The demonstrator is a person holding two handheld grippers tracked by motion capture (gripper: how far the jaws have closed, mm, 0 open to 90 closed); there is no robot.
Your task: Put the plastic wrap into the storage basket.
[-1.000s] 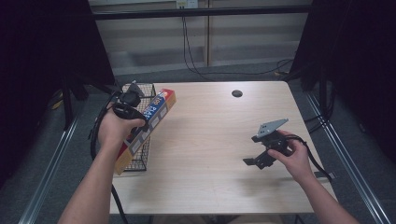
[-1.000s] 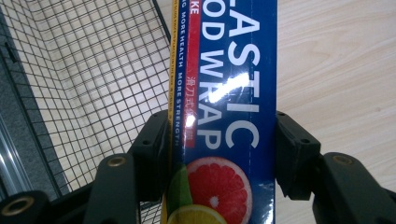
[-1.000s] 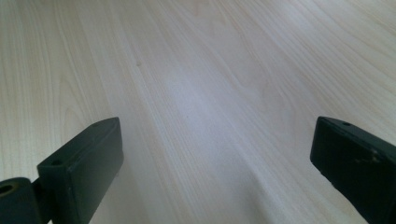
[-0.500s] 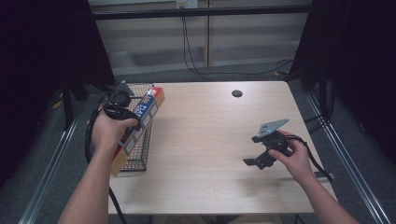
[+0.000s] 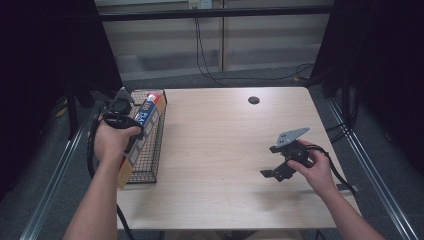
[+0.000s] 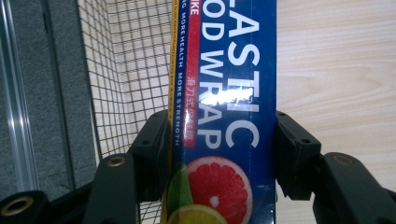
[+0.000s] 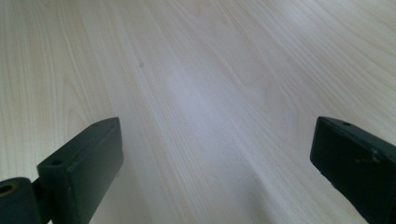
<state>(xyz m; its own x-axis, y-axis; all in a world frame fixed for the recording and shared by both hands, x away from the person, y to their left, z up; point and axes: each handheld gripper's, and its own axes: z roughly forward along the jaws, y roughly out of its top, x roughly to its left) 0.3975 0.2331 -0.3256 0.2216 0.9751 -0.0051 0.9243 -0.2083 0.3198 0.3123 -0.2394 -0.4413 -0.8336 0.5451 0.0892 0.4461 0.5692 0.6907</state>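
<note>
The left gripper [image 6: 219,154] clamped the plastic wrap box [image 6: 229,93], seemingly over the wire basket [image 5: 150,150]; the right gripper [image 7: 215,158] hung wide apart above the table [image 5: 225,130].

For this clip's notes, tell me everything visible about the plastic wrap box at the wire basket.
The plastic wrap box is a long, narrow carton, apparently glossy cardboard. Its blue face carries large white lettering, a red strip and citrus fruit pictures; one side is yellow. It lies lengthwise over the black wire basket at the table's left edge, red end pointing away from the person. The left hand-held gripper is shut on it, one jaw against each long side. Whether it rests on the basket rim cannot be told.
</note>
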